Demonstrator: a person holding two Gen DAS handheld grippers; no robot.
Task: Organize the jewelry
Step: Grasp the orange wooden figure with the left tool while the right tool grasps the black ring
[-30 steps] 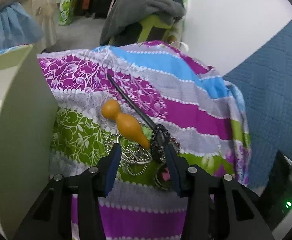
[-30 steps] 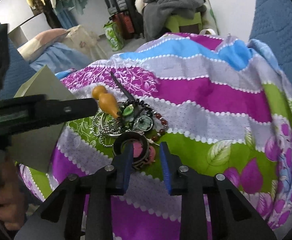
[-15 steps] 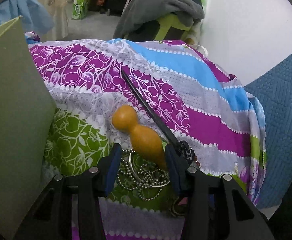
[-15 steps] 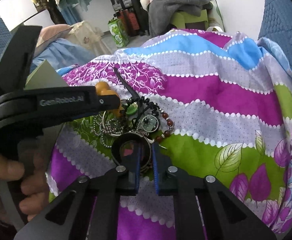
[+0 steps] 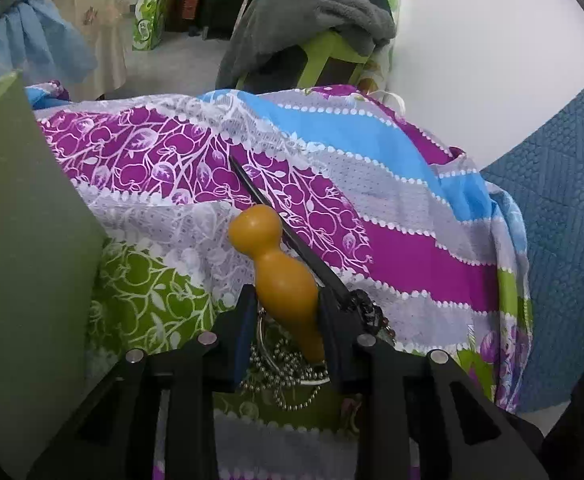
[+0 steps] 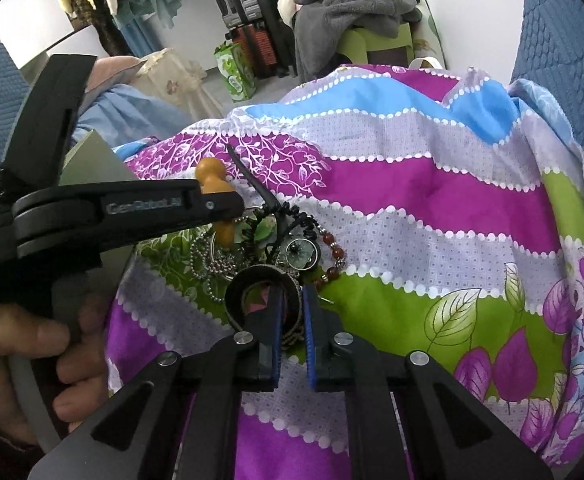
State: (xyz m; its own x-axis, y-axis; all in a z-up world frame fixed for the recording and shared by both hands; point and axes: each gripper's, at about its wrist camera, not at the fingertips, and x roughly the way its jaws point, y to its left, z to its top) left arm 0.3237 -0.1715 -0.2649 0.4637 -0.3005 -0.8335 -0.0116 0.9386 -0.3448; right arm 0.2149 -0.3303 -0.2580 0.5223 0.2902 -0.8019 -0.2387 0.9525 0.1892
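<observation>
A pile of jewelry lies on the striped floral cloth [image 6: 432, 200]: an orange gourd-shaped pendant [image 5: 280, 268], silver ball chains [image 5: 288, 364], a black hair stick [image 5: 288, 232], a red bead bracelet [image 6: 334, 254] and a dark woven bangle [image 6: 252, 280]. My left gripper [image 5: 286, 300] is shut on the gourd pendant's lower body. It also shows in the right wrist view [image 6: 228, 204], reaching in from the left. My right gripper [image 6: 290, 300] is shut on the near rim of the bangle.
A grey-green box flap [image 5: 24, 240] stands close on the left. Blue quilted upholstery [image 5: 564, 220] is on the right. A green stool with grey clothes [image 5: 324, 20] and bags stand beyond the cloth.
My left gripper moved forward and closed on the gourd pendant. My right gripper closed from open onto the bangle's rim.
</observation>
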